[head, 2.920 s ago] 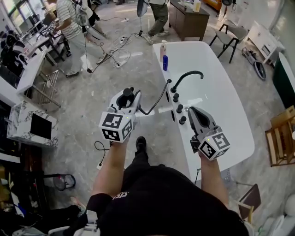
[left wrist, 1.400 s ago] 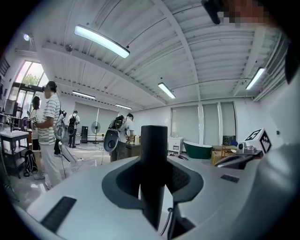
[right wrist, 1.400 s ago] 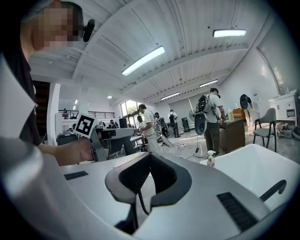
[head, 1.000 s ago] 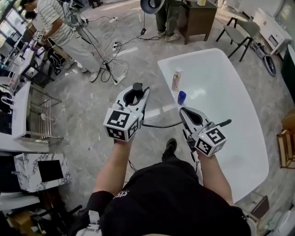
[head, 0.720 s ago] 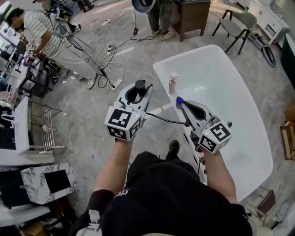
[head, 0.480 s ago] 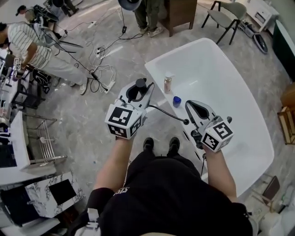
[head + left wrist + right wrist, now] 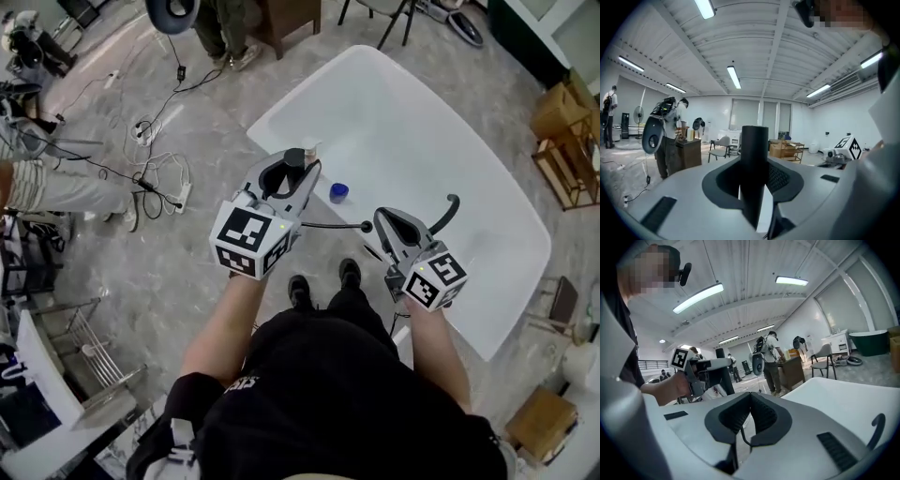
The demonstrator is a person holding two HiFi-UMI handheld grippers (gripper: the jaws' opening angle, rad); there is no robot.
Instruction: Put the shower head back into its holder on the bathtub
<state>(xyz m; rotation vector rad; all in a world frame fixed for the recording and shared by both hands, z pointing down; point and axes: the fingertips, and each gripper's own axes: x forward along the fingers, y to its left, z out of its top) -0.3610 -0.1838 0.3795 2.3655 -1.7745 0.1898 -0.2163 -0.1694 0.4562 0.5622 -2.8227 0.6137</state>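
Beside the bathtub (image 7: 450, 122), left gripper (image 7: 292, 171) fingers (image 7: 785, 178) clamp the shower head (image 7: 754, 159); right gripper (image 7: 382, 221) fingers (image 7: 765, 417) meet, blue bottle (image 7: 338, 193) between them.

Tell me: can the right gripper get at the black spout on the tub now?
Probably yes: the right gripper sits just beside the spout with only bare tub between, though its jaws are together.

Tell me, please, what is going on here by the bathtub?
A person stands at the white bathtub with a gripper in each hand. The left gripper has its jaws closed on the black shower head, whose thin hose runs across toward the right gripper. The right gripper hovers near the tub's edge, jaws together, with nothing clearly held. The shower head is not yet back in its holder.
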